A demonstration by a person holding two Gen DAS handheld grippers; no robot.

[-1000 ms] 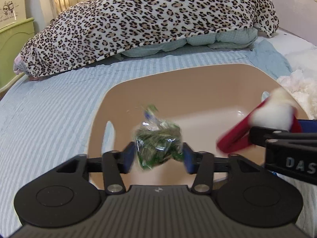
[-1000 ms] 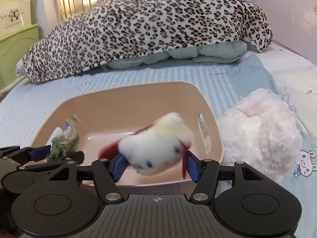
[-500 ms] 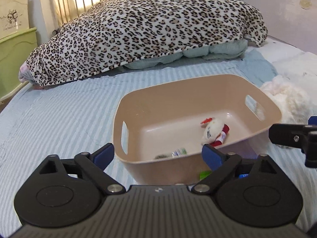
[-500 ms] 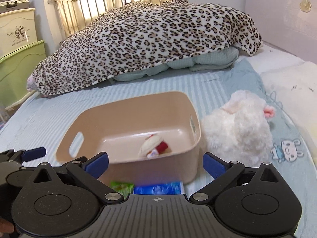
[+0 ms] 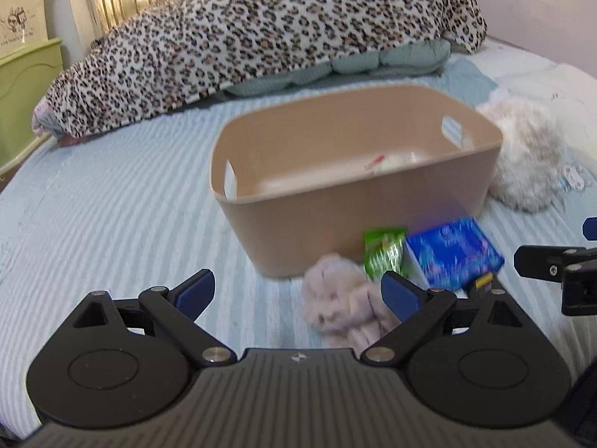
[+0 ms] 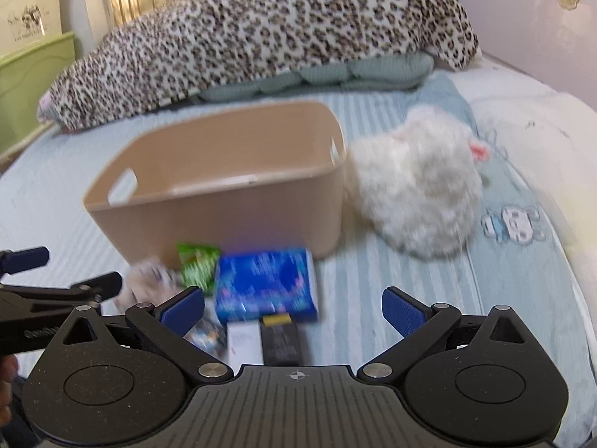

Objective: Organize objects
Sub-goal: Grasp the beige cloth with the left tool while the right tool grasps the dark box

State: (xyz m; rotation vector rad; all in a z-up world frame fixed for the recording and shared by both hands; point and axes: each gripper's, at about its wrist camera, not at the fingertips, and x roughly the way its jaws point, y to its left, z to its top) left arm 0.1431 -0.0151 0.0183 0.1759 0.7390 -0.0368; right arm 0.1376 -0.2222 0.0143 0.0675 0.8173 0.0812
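A tan plastic basket point(image 5: 373, 201) point(image 6: 224, 209) stands on the striped bed. A small white and red plush point(image 5: 388, 162) lies inside it. In front of it lie a pinkish plush toy point(image 5: 343, 310) point(image 6: 149, 280), a green packet point(image 5: 386, 252) point(image 6: 197, 265) and a blue box point(image 5: 453, 252) point(image 6: 265, 283). A black item point(image 6: 280, 339) and a white card point(image 6: 244, 343) lie nearer to me. My left gripper point(image 5: 298, 293) is open and empty, just short of the pinkish plush. My right gripper point(image 6: 293, 310) is open and empty over the blue box.
A big white fluffy plush point(image 6: 418, 194) point(image 5: 526, 164) lies right of the basket. A leopard-print blanket point(image 5: 261, 37) is piled at the head of the bed. A green cabinet point(image 5: 26, 100) stands at the left. A white pillow point(image 6: 541, 142) lies at the right.
Both grippers opened, dropping the green bag and the small plush into the basket, then pulled back and lowered toward the items in front of it.
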